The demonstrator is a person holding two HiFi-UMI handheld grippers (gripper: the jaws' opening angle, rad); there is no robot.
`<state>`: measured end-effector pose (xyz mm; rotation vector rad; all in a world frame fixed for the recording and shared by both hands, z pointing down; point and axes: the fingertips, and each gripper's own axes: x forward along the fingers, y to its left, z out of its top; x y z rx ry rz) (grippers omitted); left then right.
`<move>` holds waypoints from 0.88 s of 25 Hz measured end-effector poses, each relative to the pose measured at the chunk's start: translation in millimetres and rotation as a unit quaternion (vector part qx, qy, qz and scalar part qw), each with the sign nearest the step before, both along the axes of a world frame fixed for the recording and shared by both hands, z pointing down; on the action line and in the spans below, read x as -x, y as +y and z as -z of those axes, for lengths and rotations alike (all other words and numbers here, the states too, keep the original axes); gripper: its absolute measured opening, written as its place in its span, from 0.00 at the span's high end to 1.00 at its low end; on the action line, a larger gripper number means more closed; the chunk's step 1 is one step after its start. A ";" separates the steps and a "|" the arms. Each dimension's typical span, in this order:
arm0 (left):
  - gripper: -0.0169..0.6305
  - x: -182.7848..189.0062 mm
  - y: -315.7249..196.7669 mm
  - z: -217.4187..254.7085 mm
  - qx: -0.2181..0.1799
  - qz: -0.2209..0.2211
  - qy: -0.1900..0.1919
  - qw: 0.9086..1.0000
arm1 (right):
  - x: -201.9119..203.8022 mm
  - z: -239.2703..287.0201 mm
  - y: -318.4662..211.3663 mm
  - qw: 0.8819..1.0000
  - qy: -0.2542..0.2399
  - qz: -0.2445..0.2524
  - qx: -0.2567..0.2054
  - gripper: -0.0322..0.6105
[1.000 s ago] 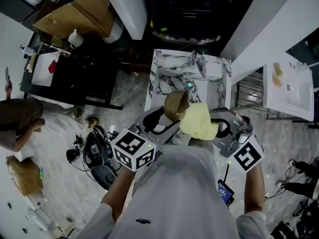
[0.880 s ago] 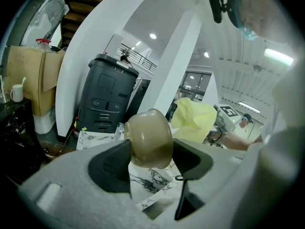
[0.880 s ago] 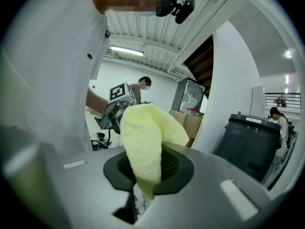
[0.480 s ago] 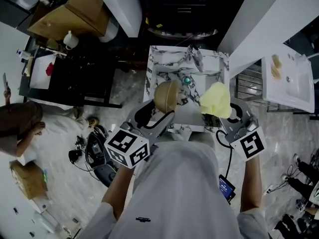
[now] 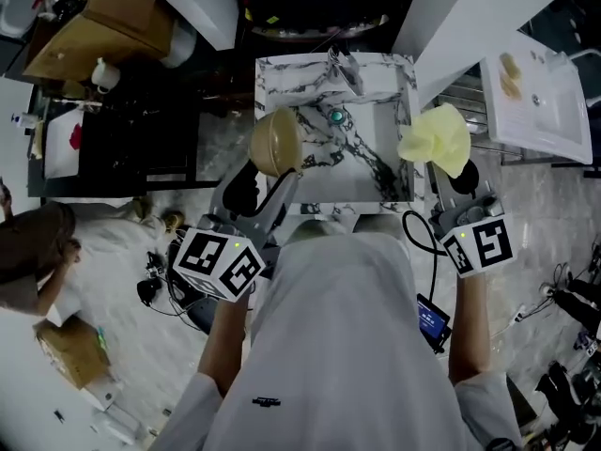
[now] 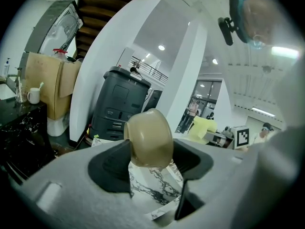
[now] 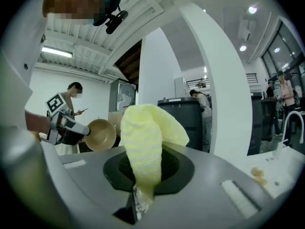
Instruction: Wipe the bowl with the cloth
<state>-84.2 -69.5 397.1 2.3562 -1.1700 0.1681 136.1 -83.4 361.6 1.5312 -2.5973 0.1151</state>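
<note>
A tan bowl [image 5: 275,143] is held up over the left side of the marble table [image 5: 371,87], clamped by its rim in my left gripper [image 5: 268,172]. In the left gripper view the bowl [image 6: 148,137] stands on edge between the jaws, its outside toward the camera. A yellow cloth [image 5: 437,139] is bunched in my right gripper [image 5: 460,172], off the table's right edge. The right gripper view shows the cloth [image 7: 145,142] standing up from the shut jaws, and the bowl [image 7: 100,134] far to the left with its hollow facing me. Bowl and cloth are well apart.
A small teal object [image 5: 335,116] lies on the marble table, and a crumpled foil-like thing [image 5: 343,69] at its far edge. A white counter [image 5: 537,101] stands at the right, a black bench [image 5: 131,130] at the left. Cables and gear [image 5: 160,280] litter the floor.
The cloth was against the bowl a second ago. Both grippers have since swung apart, the bowl going left and the cloth going right.
</note>
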 end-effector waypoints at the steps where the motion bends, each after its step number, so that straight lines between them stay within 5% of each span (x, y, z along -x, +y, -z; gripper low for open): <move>1: 0.54 0.2 0.0 -0.4 -0.002 0.002 0.000 1.000 | -3.2 1.4 2.1 1.000 -0.001 -0.013 -0.004 0.90; 22: 0.54 -17.2 8.1 -9.1 0.001 0.009 0.013 1.000 | 3.8 -11.3 5.9 0.998 -0.023 -0.052 0.005 0.90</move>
